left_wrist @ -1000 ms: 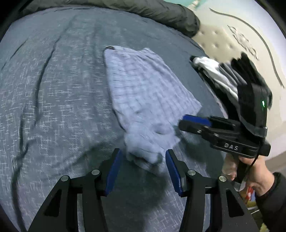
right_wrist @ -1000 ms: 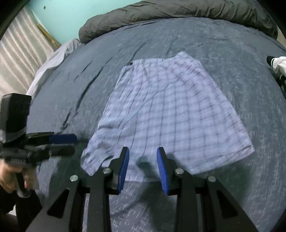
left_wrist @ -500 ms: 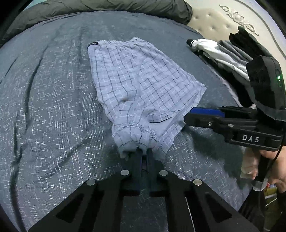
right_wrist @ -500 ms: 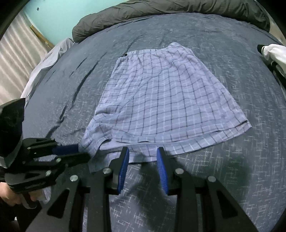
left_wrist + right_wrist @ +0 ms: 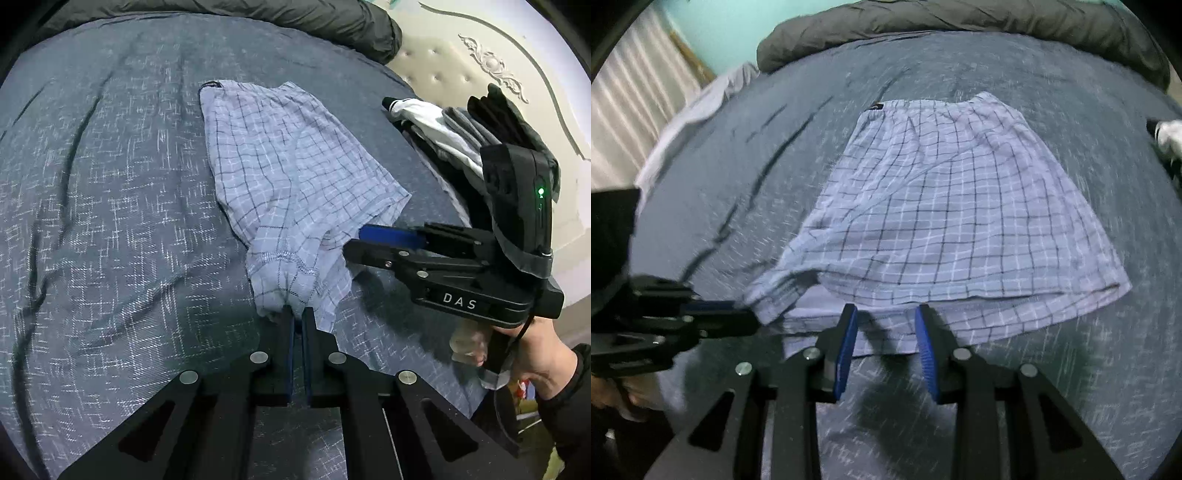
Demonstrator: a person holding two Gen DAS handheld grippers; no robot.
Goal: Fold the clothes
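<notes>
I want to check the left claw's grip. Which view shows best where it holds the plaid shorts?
The left wrist view: the left claw is shut on a bunched hem corner of the plaid shorts, sharp and central. The right wrist view shows that claw only blurred at its left edge.

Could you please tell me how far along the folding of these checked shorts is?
Done: the shorts lie spread on the bed. In hand: the left gripper is pinching one hem corner; the right gripper is open at the hem. Left: every fold.
</notes>
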